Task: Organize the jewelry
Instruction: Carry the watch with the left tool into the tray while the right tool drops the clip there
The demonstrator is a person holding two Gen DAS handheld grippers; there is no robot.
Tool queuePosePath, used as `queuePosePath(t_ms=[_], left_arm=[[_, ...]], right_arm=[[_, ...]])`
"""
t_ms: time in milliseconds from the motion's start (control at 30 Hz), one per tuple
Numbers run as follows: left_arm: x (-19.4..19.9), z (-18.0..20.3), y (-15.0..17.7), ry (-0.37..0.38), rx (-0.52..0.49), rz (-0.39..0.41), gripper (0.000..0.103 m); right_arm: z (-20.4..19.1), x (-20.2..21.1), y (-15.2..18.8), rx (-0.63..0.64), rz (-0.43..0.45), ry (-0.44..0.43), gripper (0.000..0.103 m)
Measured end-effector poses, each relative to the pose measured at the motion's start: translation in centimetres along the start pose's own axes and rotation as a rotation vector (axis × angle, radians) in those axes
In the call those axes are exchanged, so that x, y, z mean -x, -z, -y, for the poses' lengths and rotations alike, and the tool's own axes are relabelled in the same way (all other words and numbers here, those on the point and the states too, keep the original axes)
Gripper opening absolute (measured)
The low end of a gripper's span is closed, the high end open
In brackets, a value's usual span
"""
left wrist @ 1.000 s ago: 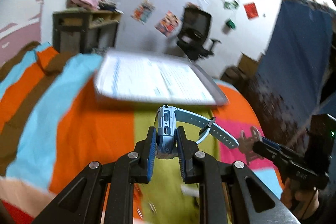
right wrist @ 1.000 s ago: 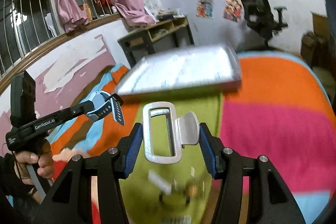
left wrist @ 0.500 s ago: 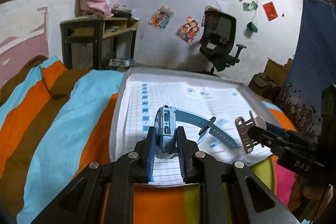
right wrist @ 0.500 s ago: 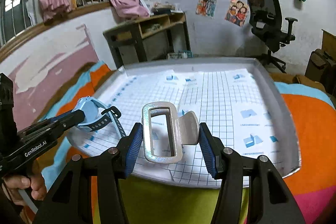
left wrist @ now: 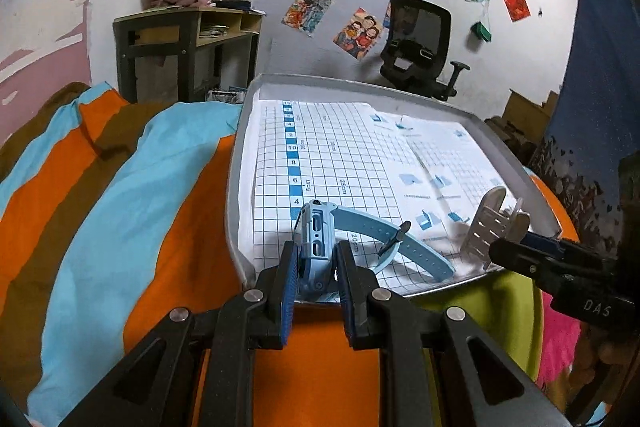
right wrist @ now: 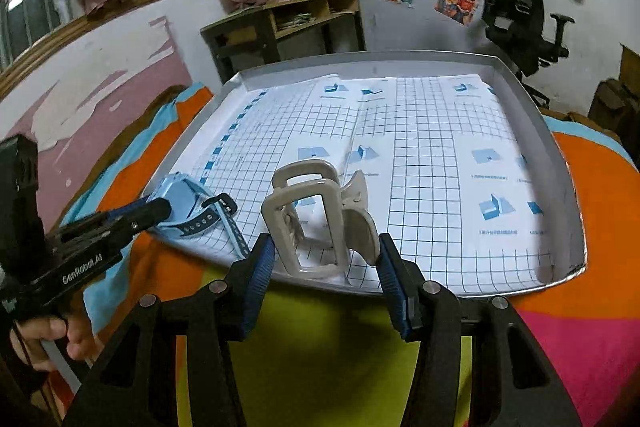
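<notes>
My left gripper [left wrist: 316, 253] is shut on the case of a light blue watch [left wrist: 314, 227]. Its strap trails to the right over the near edge of the silver tray [left wrist: 237, 187], which is lined with grid paper. My right gripper [right wrist: 326, 251] is shut on a cream hair claw clip [right wrist: 308, 219], held upright just above the tray's [right wrist: 568, 183] near edge. In the left wrist view the right gripper [left wrist: 510, 247] and the clip [left wrist: 490, 223] sit at the tray's near right corner. The right wrist view shows the left gripper [right wrist: 154, 213] and the watch [right wrist: 180, 197] at the tray's near left corner.
The tray lies on a bedspread [left wrist: 100, 207] striped in orange, blue, brown, green and pink. A hand [right wrist: 52, 337] grips the left tool's handle. Beyond the bed stand a wooden desk [left wrist: 180, 39], a black office chair [left wrist: 420, 39] and a dark blue curtain [left wrist: 592, 87].
Both grippers have moved forward and down to the tray's near edge, carrying the watch and the clip. The tray now fills much more of both views. Neither grip has changed.
</notes>
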State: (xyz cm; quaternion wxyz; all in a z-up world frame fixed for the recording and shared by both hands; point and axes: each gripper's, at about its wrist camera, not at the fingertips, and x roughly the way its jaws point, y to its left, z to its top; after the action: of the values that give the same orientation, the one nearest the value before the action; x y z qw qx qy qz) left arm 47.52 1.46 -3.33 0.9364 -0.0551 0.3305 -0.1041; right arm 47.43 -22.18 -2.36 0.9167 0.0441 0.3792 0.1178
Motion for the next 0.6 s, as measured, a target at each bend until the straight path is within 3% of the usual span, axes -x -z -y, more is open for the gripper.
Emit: queuePosePath(t_ms=[167,233,333,467,533,600], left_arm=[[0.6,-0.4,0.7,0.005,-0.010,-0.019,0.018],[0.9,-0.4,1.0,0.005,-0.009,-0.026,0.018],[1.2,-0.3,1.4,0.012,-0.019,-0.027,0.018],[1.5,-0.5,1.3,0.012,0.010,-0.016,0.019],[1.9,-0.4,1.2,-0.009,0.020,-0.009,0.019],[2.3,0.0,1.1,-0.026,0.009,-0.003,0.020]], right_arm=[[-0.7,0.4,0.6,0.023,-0.034,-0.011,0.044],[-0.6,0.4,0.5,0.017,-0.045,-0.022,0.029],[-0.4,0.8,0.6,0.023,-0.042,-0.026,0.029],[0.5,1.1,0.4,-0.015,-0.024,-0.014,0.032],[0.7,2.1,0.4,-0.027,0.016,0.000,0.044],[0.7,3.6,0.4,-0.024,0.063,0.009,0.048]])
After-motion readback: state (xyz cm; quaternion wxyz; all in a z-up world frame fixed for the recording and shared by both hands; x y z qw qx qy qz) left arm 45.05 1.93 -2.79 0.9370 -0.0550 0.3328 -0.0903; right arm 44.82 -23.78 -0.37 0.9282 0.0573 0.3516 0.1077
